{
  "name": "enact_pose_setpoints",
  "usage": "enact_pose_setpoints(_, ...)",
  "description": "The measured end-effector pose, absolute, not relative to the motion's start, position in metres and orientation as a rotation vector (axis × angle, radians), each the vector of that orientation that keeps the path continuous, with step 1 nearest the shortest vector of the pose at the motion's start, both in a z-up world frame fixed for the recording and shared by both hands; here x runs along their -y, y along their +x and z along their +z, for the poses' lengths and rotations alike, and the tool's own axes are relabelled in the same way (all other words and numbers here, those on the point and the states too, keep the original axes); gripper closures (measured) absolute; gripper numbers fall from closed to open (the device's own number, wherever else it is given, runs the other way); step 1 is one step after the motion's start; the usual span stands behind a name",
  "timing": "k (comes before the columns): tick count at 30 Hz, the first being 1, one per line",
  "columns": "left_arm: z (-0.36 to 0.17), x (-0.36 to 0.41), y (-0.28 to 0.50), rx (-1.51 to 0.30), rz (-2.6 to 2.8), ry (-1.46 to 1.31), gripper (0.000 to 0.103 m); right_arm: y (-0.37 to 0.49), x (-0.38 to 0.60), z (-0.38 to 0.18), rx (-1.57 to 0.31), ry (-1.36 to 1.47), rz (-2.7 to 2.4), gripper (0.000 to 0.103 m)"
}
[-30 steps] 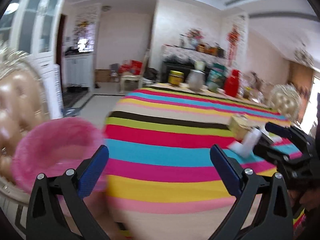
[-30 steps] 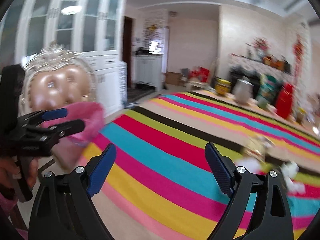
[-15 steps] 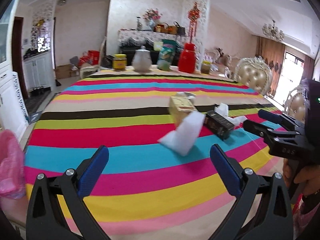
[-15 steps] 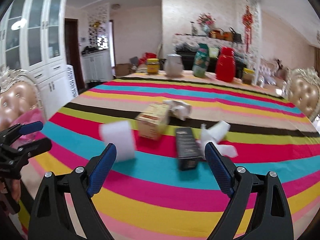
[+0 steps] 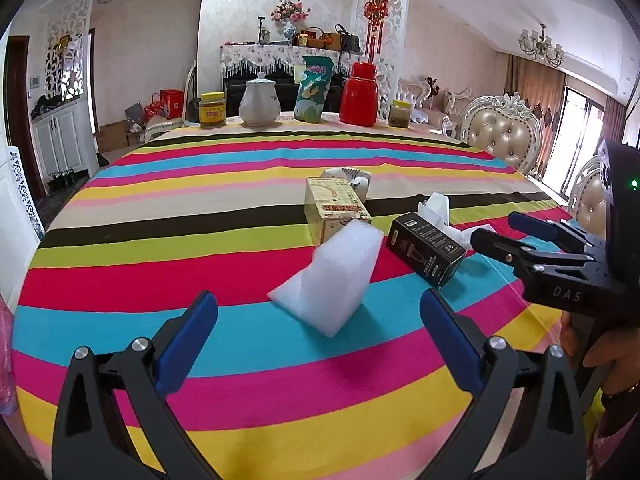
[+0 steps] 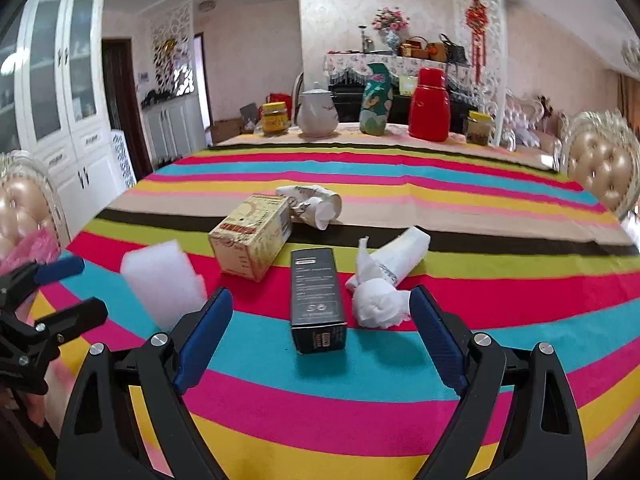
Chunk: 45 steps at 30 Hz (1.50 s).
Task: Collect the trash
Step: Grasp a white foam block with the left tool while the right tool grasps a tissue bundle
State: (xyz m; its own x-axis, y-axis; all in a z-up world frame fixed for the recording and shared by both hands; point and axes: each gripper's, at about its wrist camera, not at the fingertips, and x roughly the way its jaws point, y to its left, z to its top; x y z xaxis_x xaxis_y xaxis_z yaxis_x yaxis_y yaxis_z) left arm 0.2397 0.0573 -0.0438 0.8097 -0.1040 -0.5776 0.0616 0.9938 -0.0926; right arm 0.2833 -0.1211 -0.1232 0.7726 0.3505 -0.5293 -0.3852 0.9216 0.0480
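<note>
Trash lies mid-table on the striped cloth: a white foam block (image 5: 332, 276) (image 6: 160, 280), a yellow carton (image 5: 334, 208) (image 6: 252, 236), a black box (image 5: 426, 248) (image 6: 316, 300), crumpled white paper (image 6: 384, 280) (image 5: 438, 210) and a crushed paper cup (image 6: 312, 206). My left gripper (image 5: 318, 344) is open and empty, just short of the foam block. My right gripper (image 6: 320, 338) is open and empty, its fingers either side of the black box's near end. A pink bag (image 6: 28, 248) shows at the left table edge.
A yellow-lidded jar (image 5: 212, 110), white teapot (image 5: 260, 100), green snack bag (image 5: 314, 88), red thermos (image 5: 360, 94) and another jar (image 5: 400, 114) stand along the table's far edge. Padded chairs (image 5: 500, 132) stand on the right, and one (image 6: 24, 208) on the left.
Both grippers swung from the pink bag and chair at the left to face the trash on the table. They moved closer to the foam block and black box. Both stayed open.
</note>
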Motion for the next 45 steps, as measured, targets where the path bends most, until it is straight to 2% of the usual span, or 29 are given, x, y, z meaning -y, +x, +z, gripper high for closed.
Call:
enact_pose_setpoints(7, -0.052, -0.044, 0.274, -0.640, -0.099, -0.063, 0.005, 0.293, 0.142, -0.136, -0.590, 0.005, 0.385, 0.018)
enact_pose_setpoints(10, -0.059, -0.040, 0.293, -0.679, -0.109, -0.073, 0.009, 0.294, 0.144, -0.137, -0.595, 0.005, 0.380, 0.018)
enact_pose_setpoints(12, -0.062, -0.038, 0.299, -0.684, -0.123, -0.069, 0.024, 0.294, 0.146, -0.137, -0.594, 0.018, 0.385, 0.018)
enact_pose_setpoints(14, -0.068, -0.033, 0.303, -0.708, -0.146, -0.042, 0.046, 0.293, 0.145, -0.136, -0.591, 0.022, 0.391, 0.018)
enact_pose_setpoints(15, -0.068, -0.033, 0.303, -0.711, -0.144, -0.042, 0.047, 0.292, 0.144, -0.136, -0.588, 0.018, 0.392, 0.018)
enact_pose_setpoints(16, -0.067, -0.038, 0.301, -0.694, -0.155, -0.066, 0.053, 0.292, 0.143, -0.136, -0.587, 0.015, 0.394, 0.018)
enact_pose_setpoints(25, -0.057, -0.065, 0.285, -0.593, -0.120, -0.140, 0.055, 0.282, 0.122, -0.132, -0.540, -0.082, 0.379, 0.027)
enact_pose_setpoints(30, -0.048, -0.078, 0.278, -0.540, -0.086, -0.161, 0.055, 0.289, 0.136, -0.132, -0.547, -0.008, 0.277, 0.044)
enact_pose_setpoints(36, -0.044, -0.081, 0.276, -0.523, -0.098, -0.157, 0.055, 0.310, 0.145, -0.141, -0.636, 0.047, 0.224, 0.051)
enact_pose_setpoints(45, -0.047, -0.080, 0.275, -0.536, -0.116, -0.152, 0.054, 0.347, 0.121, -0.156, -0.757, -0.017, 0.207, 0.051)
